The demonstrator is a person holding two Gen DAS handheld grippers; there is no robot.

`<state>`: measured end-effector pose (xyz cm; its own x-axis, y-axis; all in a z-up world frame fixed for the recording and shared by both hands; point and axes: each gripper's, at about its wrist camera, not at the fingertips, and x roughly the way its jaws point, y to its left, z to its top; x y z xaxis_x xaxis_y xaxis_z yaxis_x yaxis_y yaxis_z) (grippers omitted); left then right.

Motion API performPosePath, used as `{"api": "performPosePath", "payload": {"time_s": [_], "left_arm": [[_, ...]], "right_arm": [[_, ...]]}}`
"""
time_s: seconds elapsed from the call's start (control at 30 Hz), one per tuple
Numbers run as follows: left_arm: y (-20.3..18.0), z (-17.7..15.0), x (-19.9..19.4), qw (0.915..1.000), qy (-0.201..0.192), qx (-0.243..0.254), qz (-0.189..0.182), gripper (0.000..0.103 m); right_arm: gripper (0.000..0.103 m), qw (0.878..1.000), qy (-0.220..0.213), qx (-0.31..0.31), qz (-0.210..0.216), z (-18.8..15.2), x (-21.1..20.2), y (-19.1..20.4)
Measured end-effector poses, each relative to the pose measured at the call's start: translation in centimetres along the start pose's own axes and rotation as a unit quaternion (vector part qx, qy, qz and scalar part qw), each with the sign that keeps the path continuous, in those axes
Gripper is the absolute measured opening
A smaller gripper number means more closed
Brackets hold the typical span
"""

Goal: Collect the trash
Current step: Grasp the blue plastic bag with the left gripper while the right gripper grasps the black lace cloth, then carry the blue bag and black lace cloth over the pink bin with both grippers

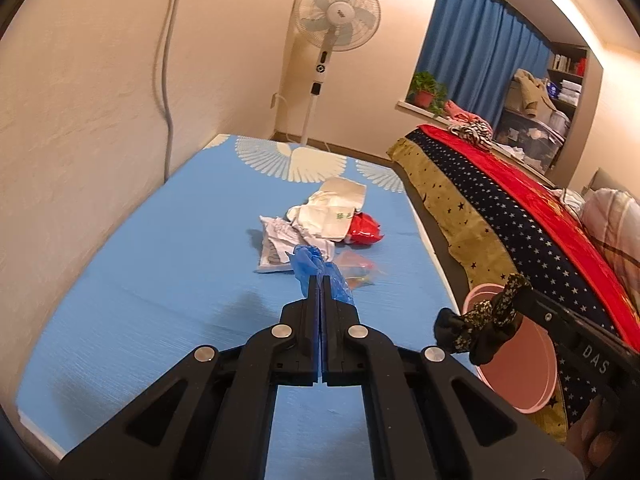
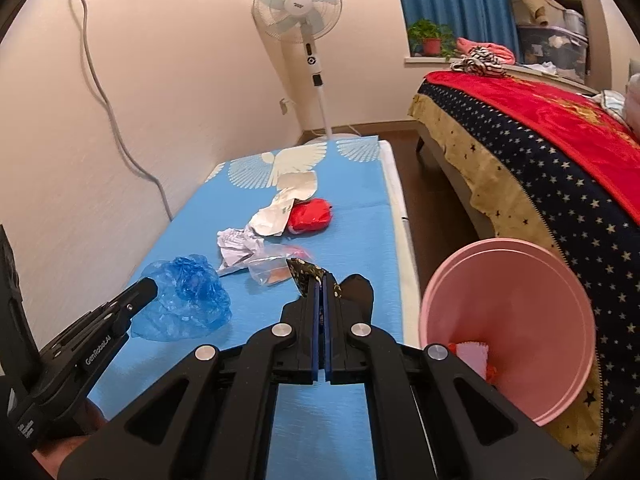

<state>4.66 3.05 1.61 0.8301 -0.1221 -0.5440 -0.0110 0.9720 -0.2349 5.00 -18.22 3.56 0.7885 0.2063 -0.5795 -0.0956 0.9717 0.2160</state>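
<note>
My left gripper point(image 1: 320, 279) is shut on a crumpled blue plastic bag point(image 1: 314, 264), lifted off the blue mat point(image 1: 160, 264). In the right wrist view the left gripper point(image 2: 147, 286) shows at the lower left with the blue plastic bag point(image 2: 184, 300) hanging from it. My right gripper point(image 2: 320, 277) is shut on a black wrapper with gold flecks point(image 2: 306, 270). From the left wrist, the right gripper point(image 1: 525, 297) holds this wrapper point(image 1: 480, 320) over the pink bin point(image 1: 534, 372). More trash lies on the mat: crumpled white paper point(image 2: 236, 244), a clear bag point(image 2: 272, 270), a silver-white wrapper point(image 2: 280, 212), a red bag point(image 2: 312, 216).
The pink bin point(image 2: 520, 276) stands on the floor between the mat and a bed with a star-patterned blanket point(image 2: 540, 168); scraps point(image 2: 472, 354) lie inside it. A white standing fan point(image 2: 298, 8) is past the mat's far end. A cable point(image 2: 116, 128) runs down the left wall.
</note>
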Motion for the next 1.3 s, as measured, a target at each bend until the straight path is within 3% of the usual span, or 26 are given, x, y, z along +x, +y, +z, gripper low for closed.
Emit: {"api": "performPosePath", "payload": {"time_s": [1.3], "left_arm": [[-5.2,-0.6,0.5,0.9979,-0.011,0.042,-0.047,0.0]], "right_arm": [[0.002,0.998,-0.03,0.021,-0.049,0.5,-2.2,-4.6]]}}
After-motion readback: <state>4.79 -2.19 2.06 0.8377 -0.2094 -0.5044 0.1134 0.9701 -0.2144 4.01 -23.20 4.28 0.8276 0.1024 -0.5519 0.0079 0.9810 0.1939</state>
